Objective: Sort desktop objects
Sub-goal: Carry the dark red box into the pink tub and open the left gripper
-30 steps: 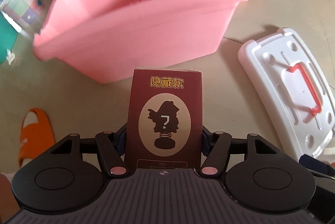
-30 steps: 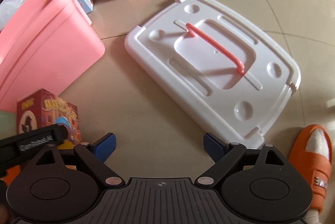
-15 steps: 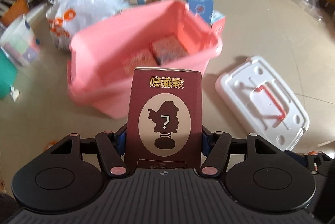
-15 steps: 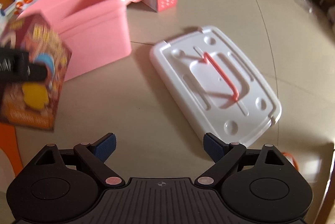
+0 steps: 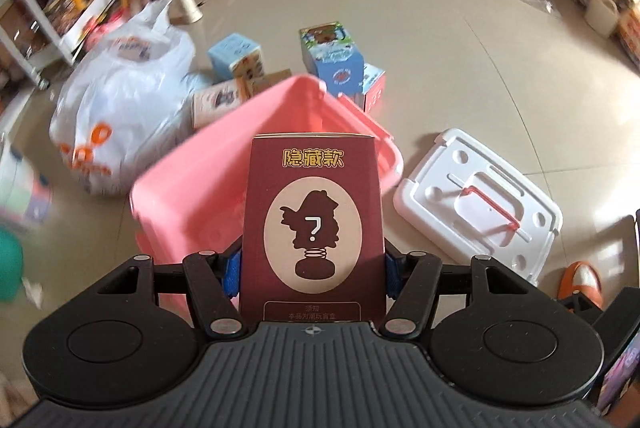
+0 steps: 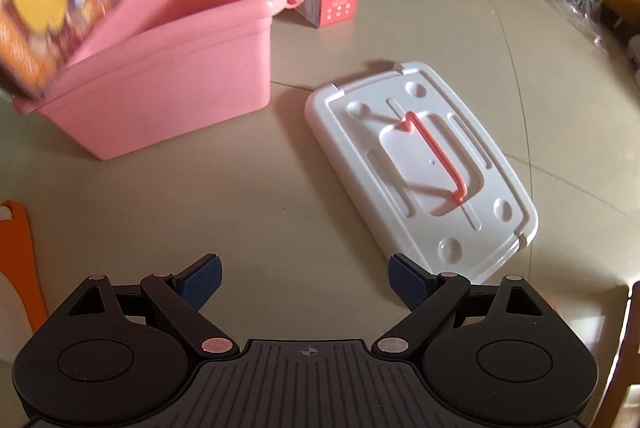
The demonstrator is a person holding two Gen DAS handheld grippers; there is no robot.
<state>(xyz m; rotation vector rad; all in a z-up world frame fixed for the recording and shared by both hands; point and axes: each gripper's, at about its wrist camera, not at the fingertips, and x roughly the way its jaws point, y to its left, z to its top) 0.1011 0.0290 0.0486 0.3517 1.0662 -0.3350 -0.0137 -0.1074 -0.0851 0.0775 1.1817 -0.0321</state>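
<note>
A maroon cardboard box, flat-faced with a printed silhouette, is being pinched upright by the left gripper above the near side of the smooth pink plastic bin. The right gripper is being held spread wide, gripping nothing, over glossy floor near the ribbed white lid.

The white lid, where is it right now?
The white lid lies flat on the floor, right of the pink bin in both views, just ahead of the open right tongs.
</note>
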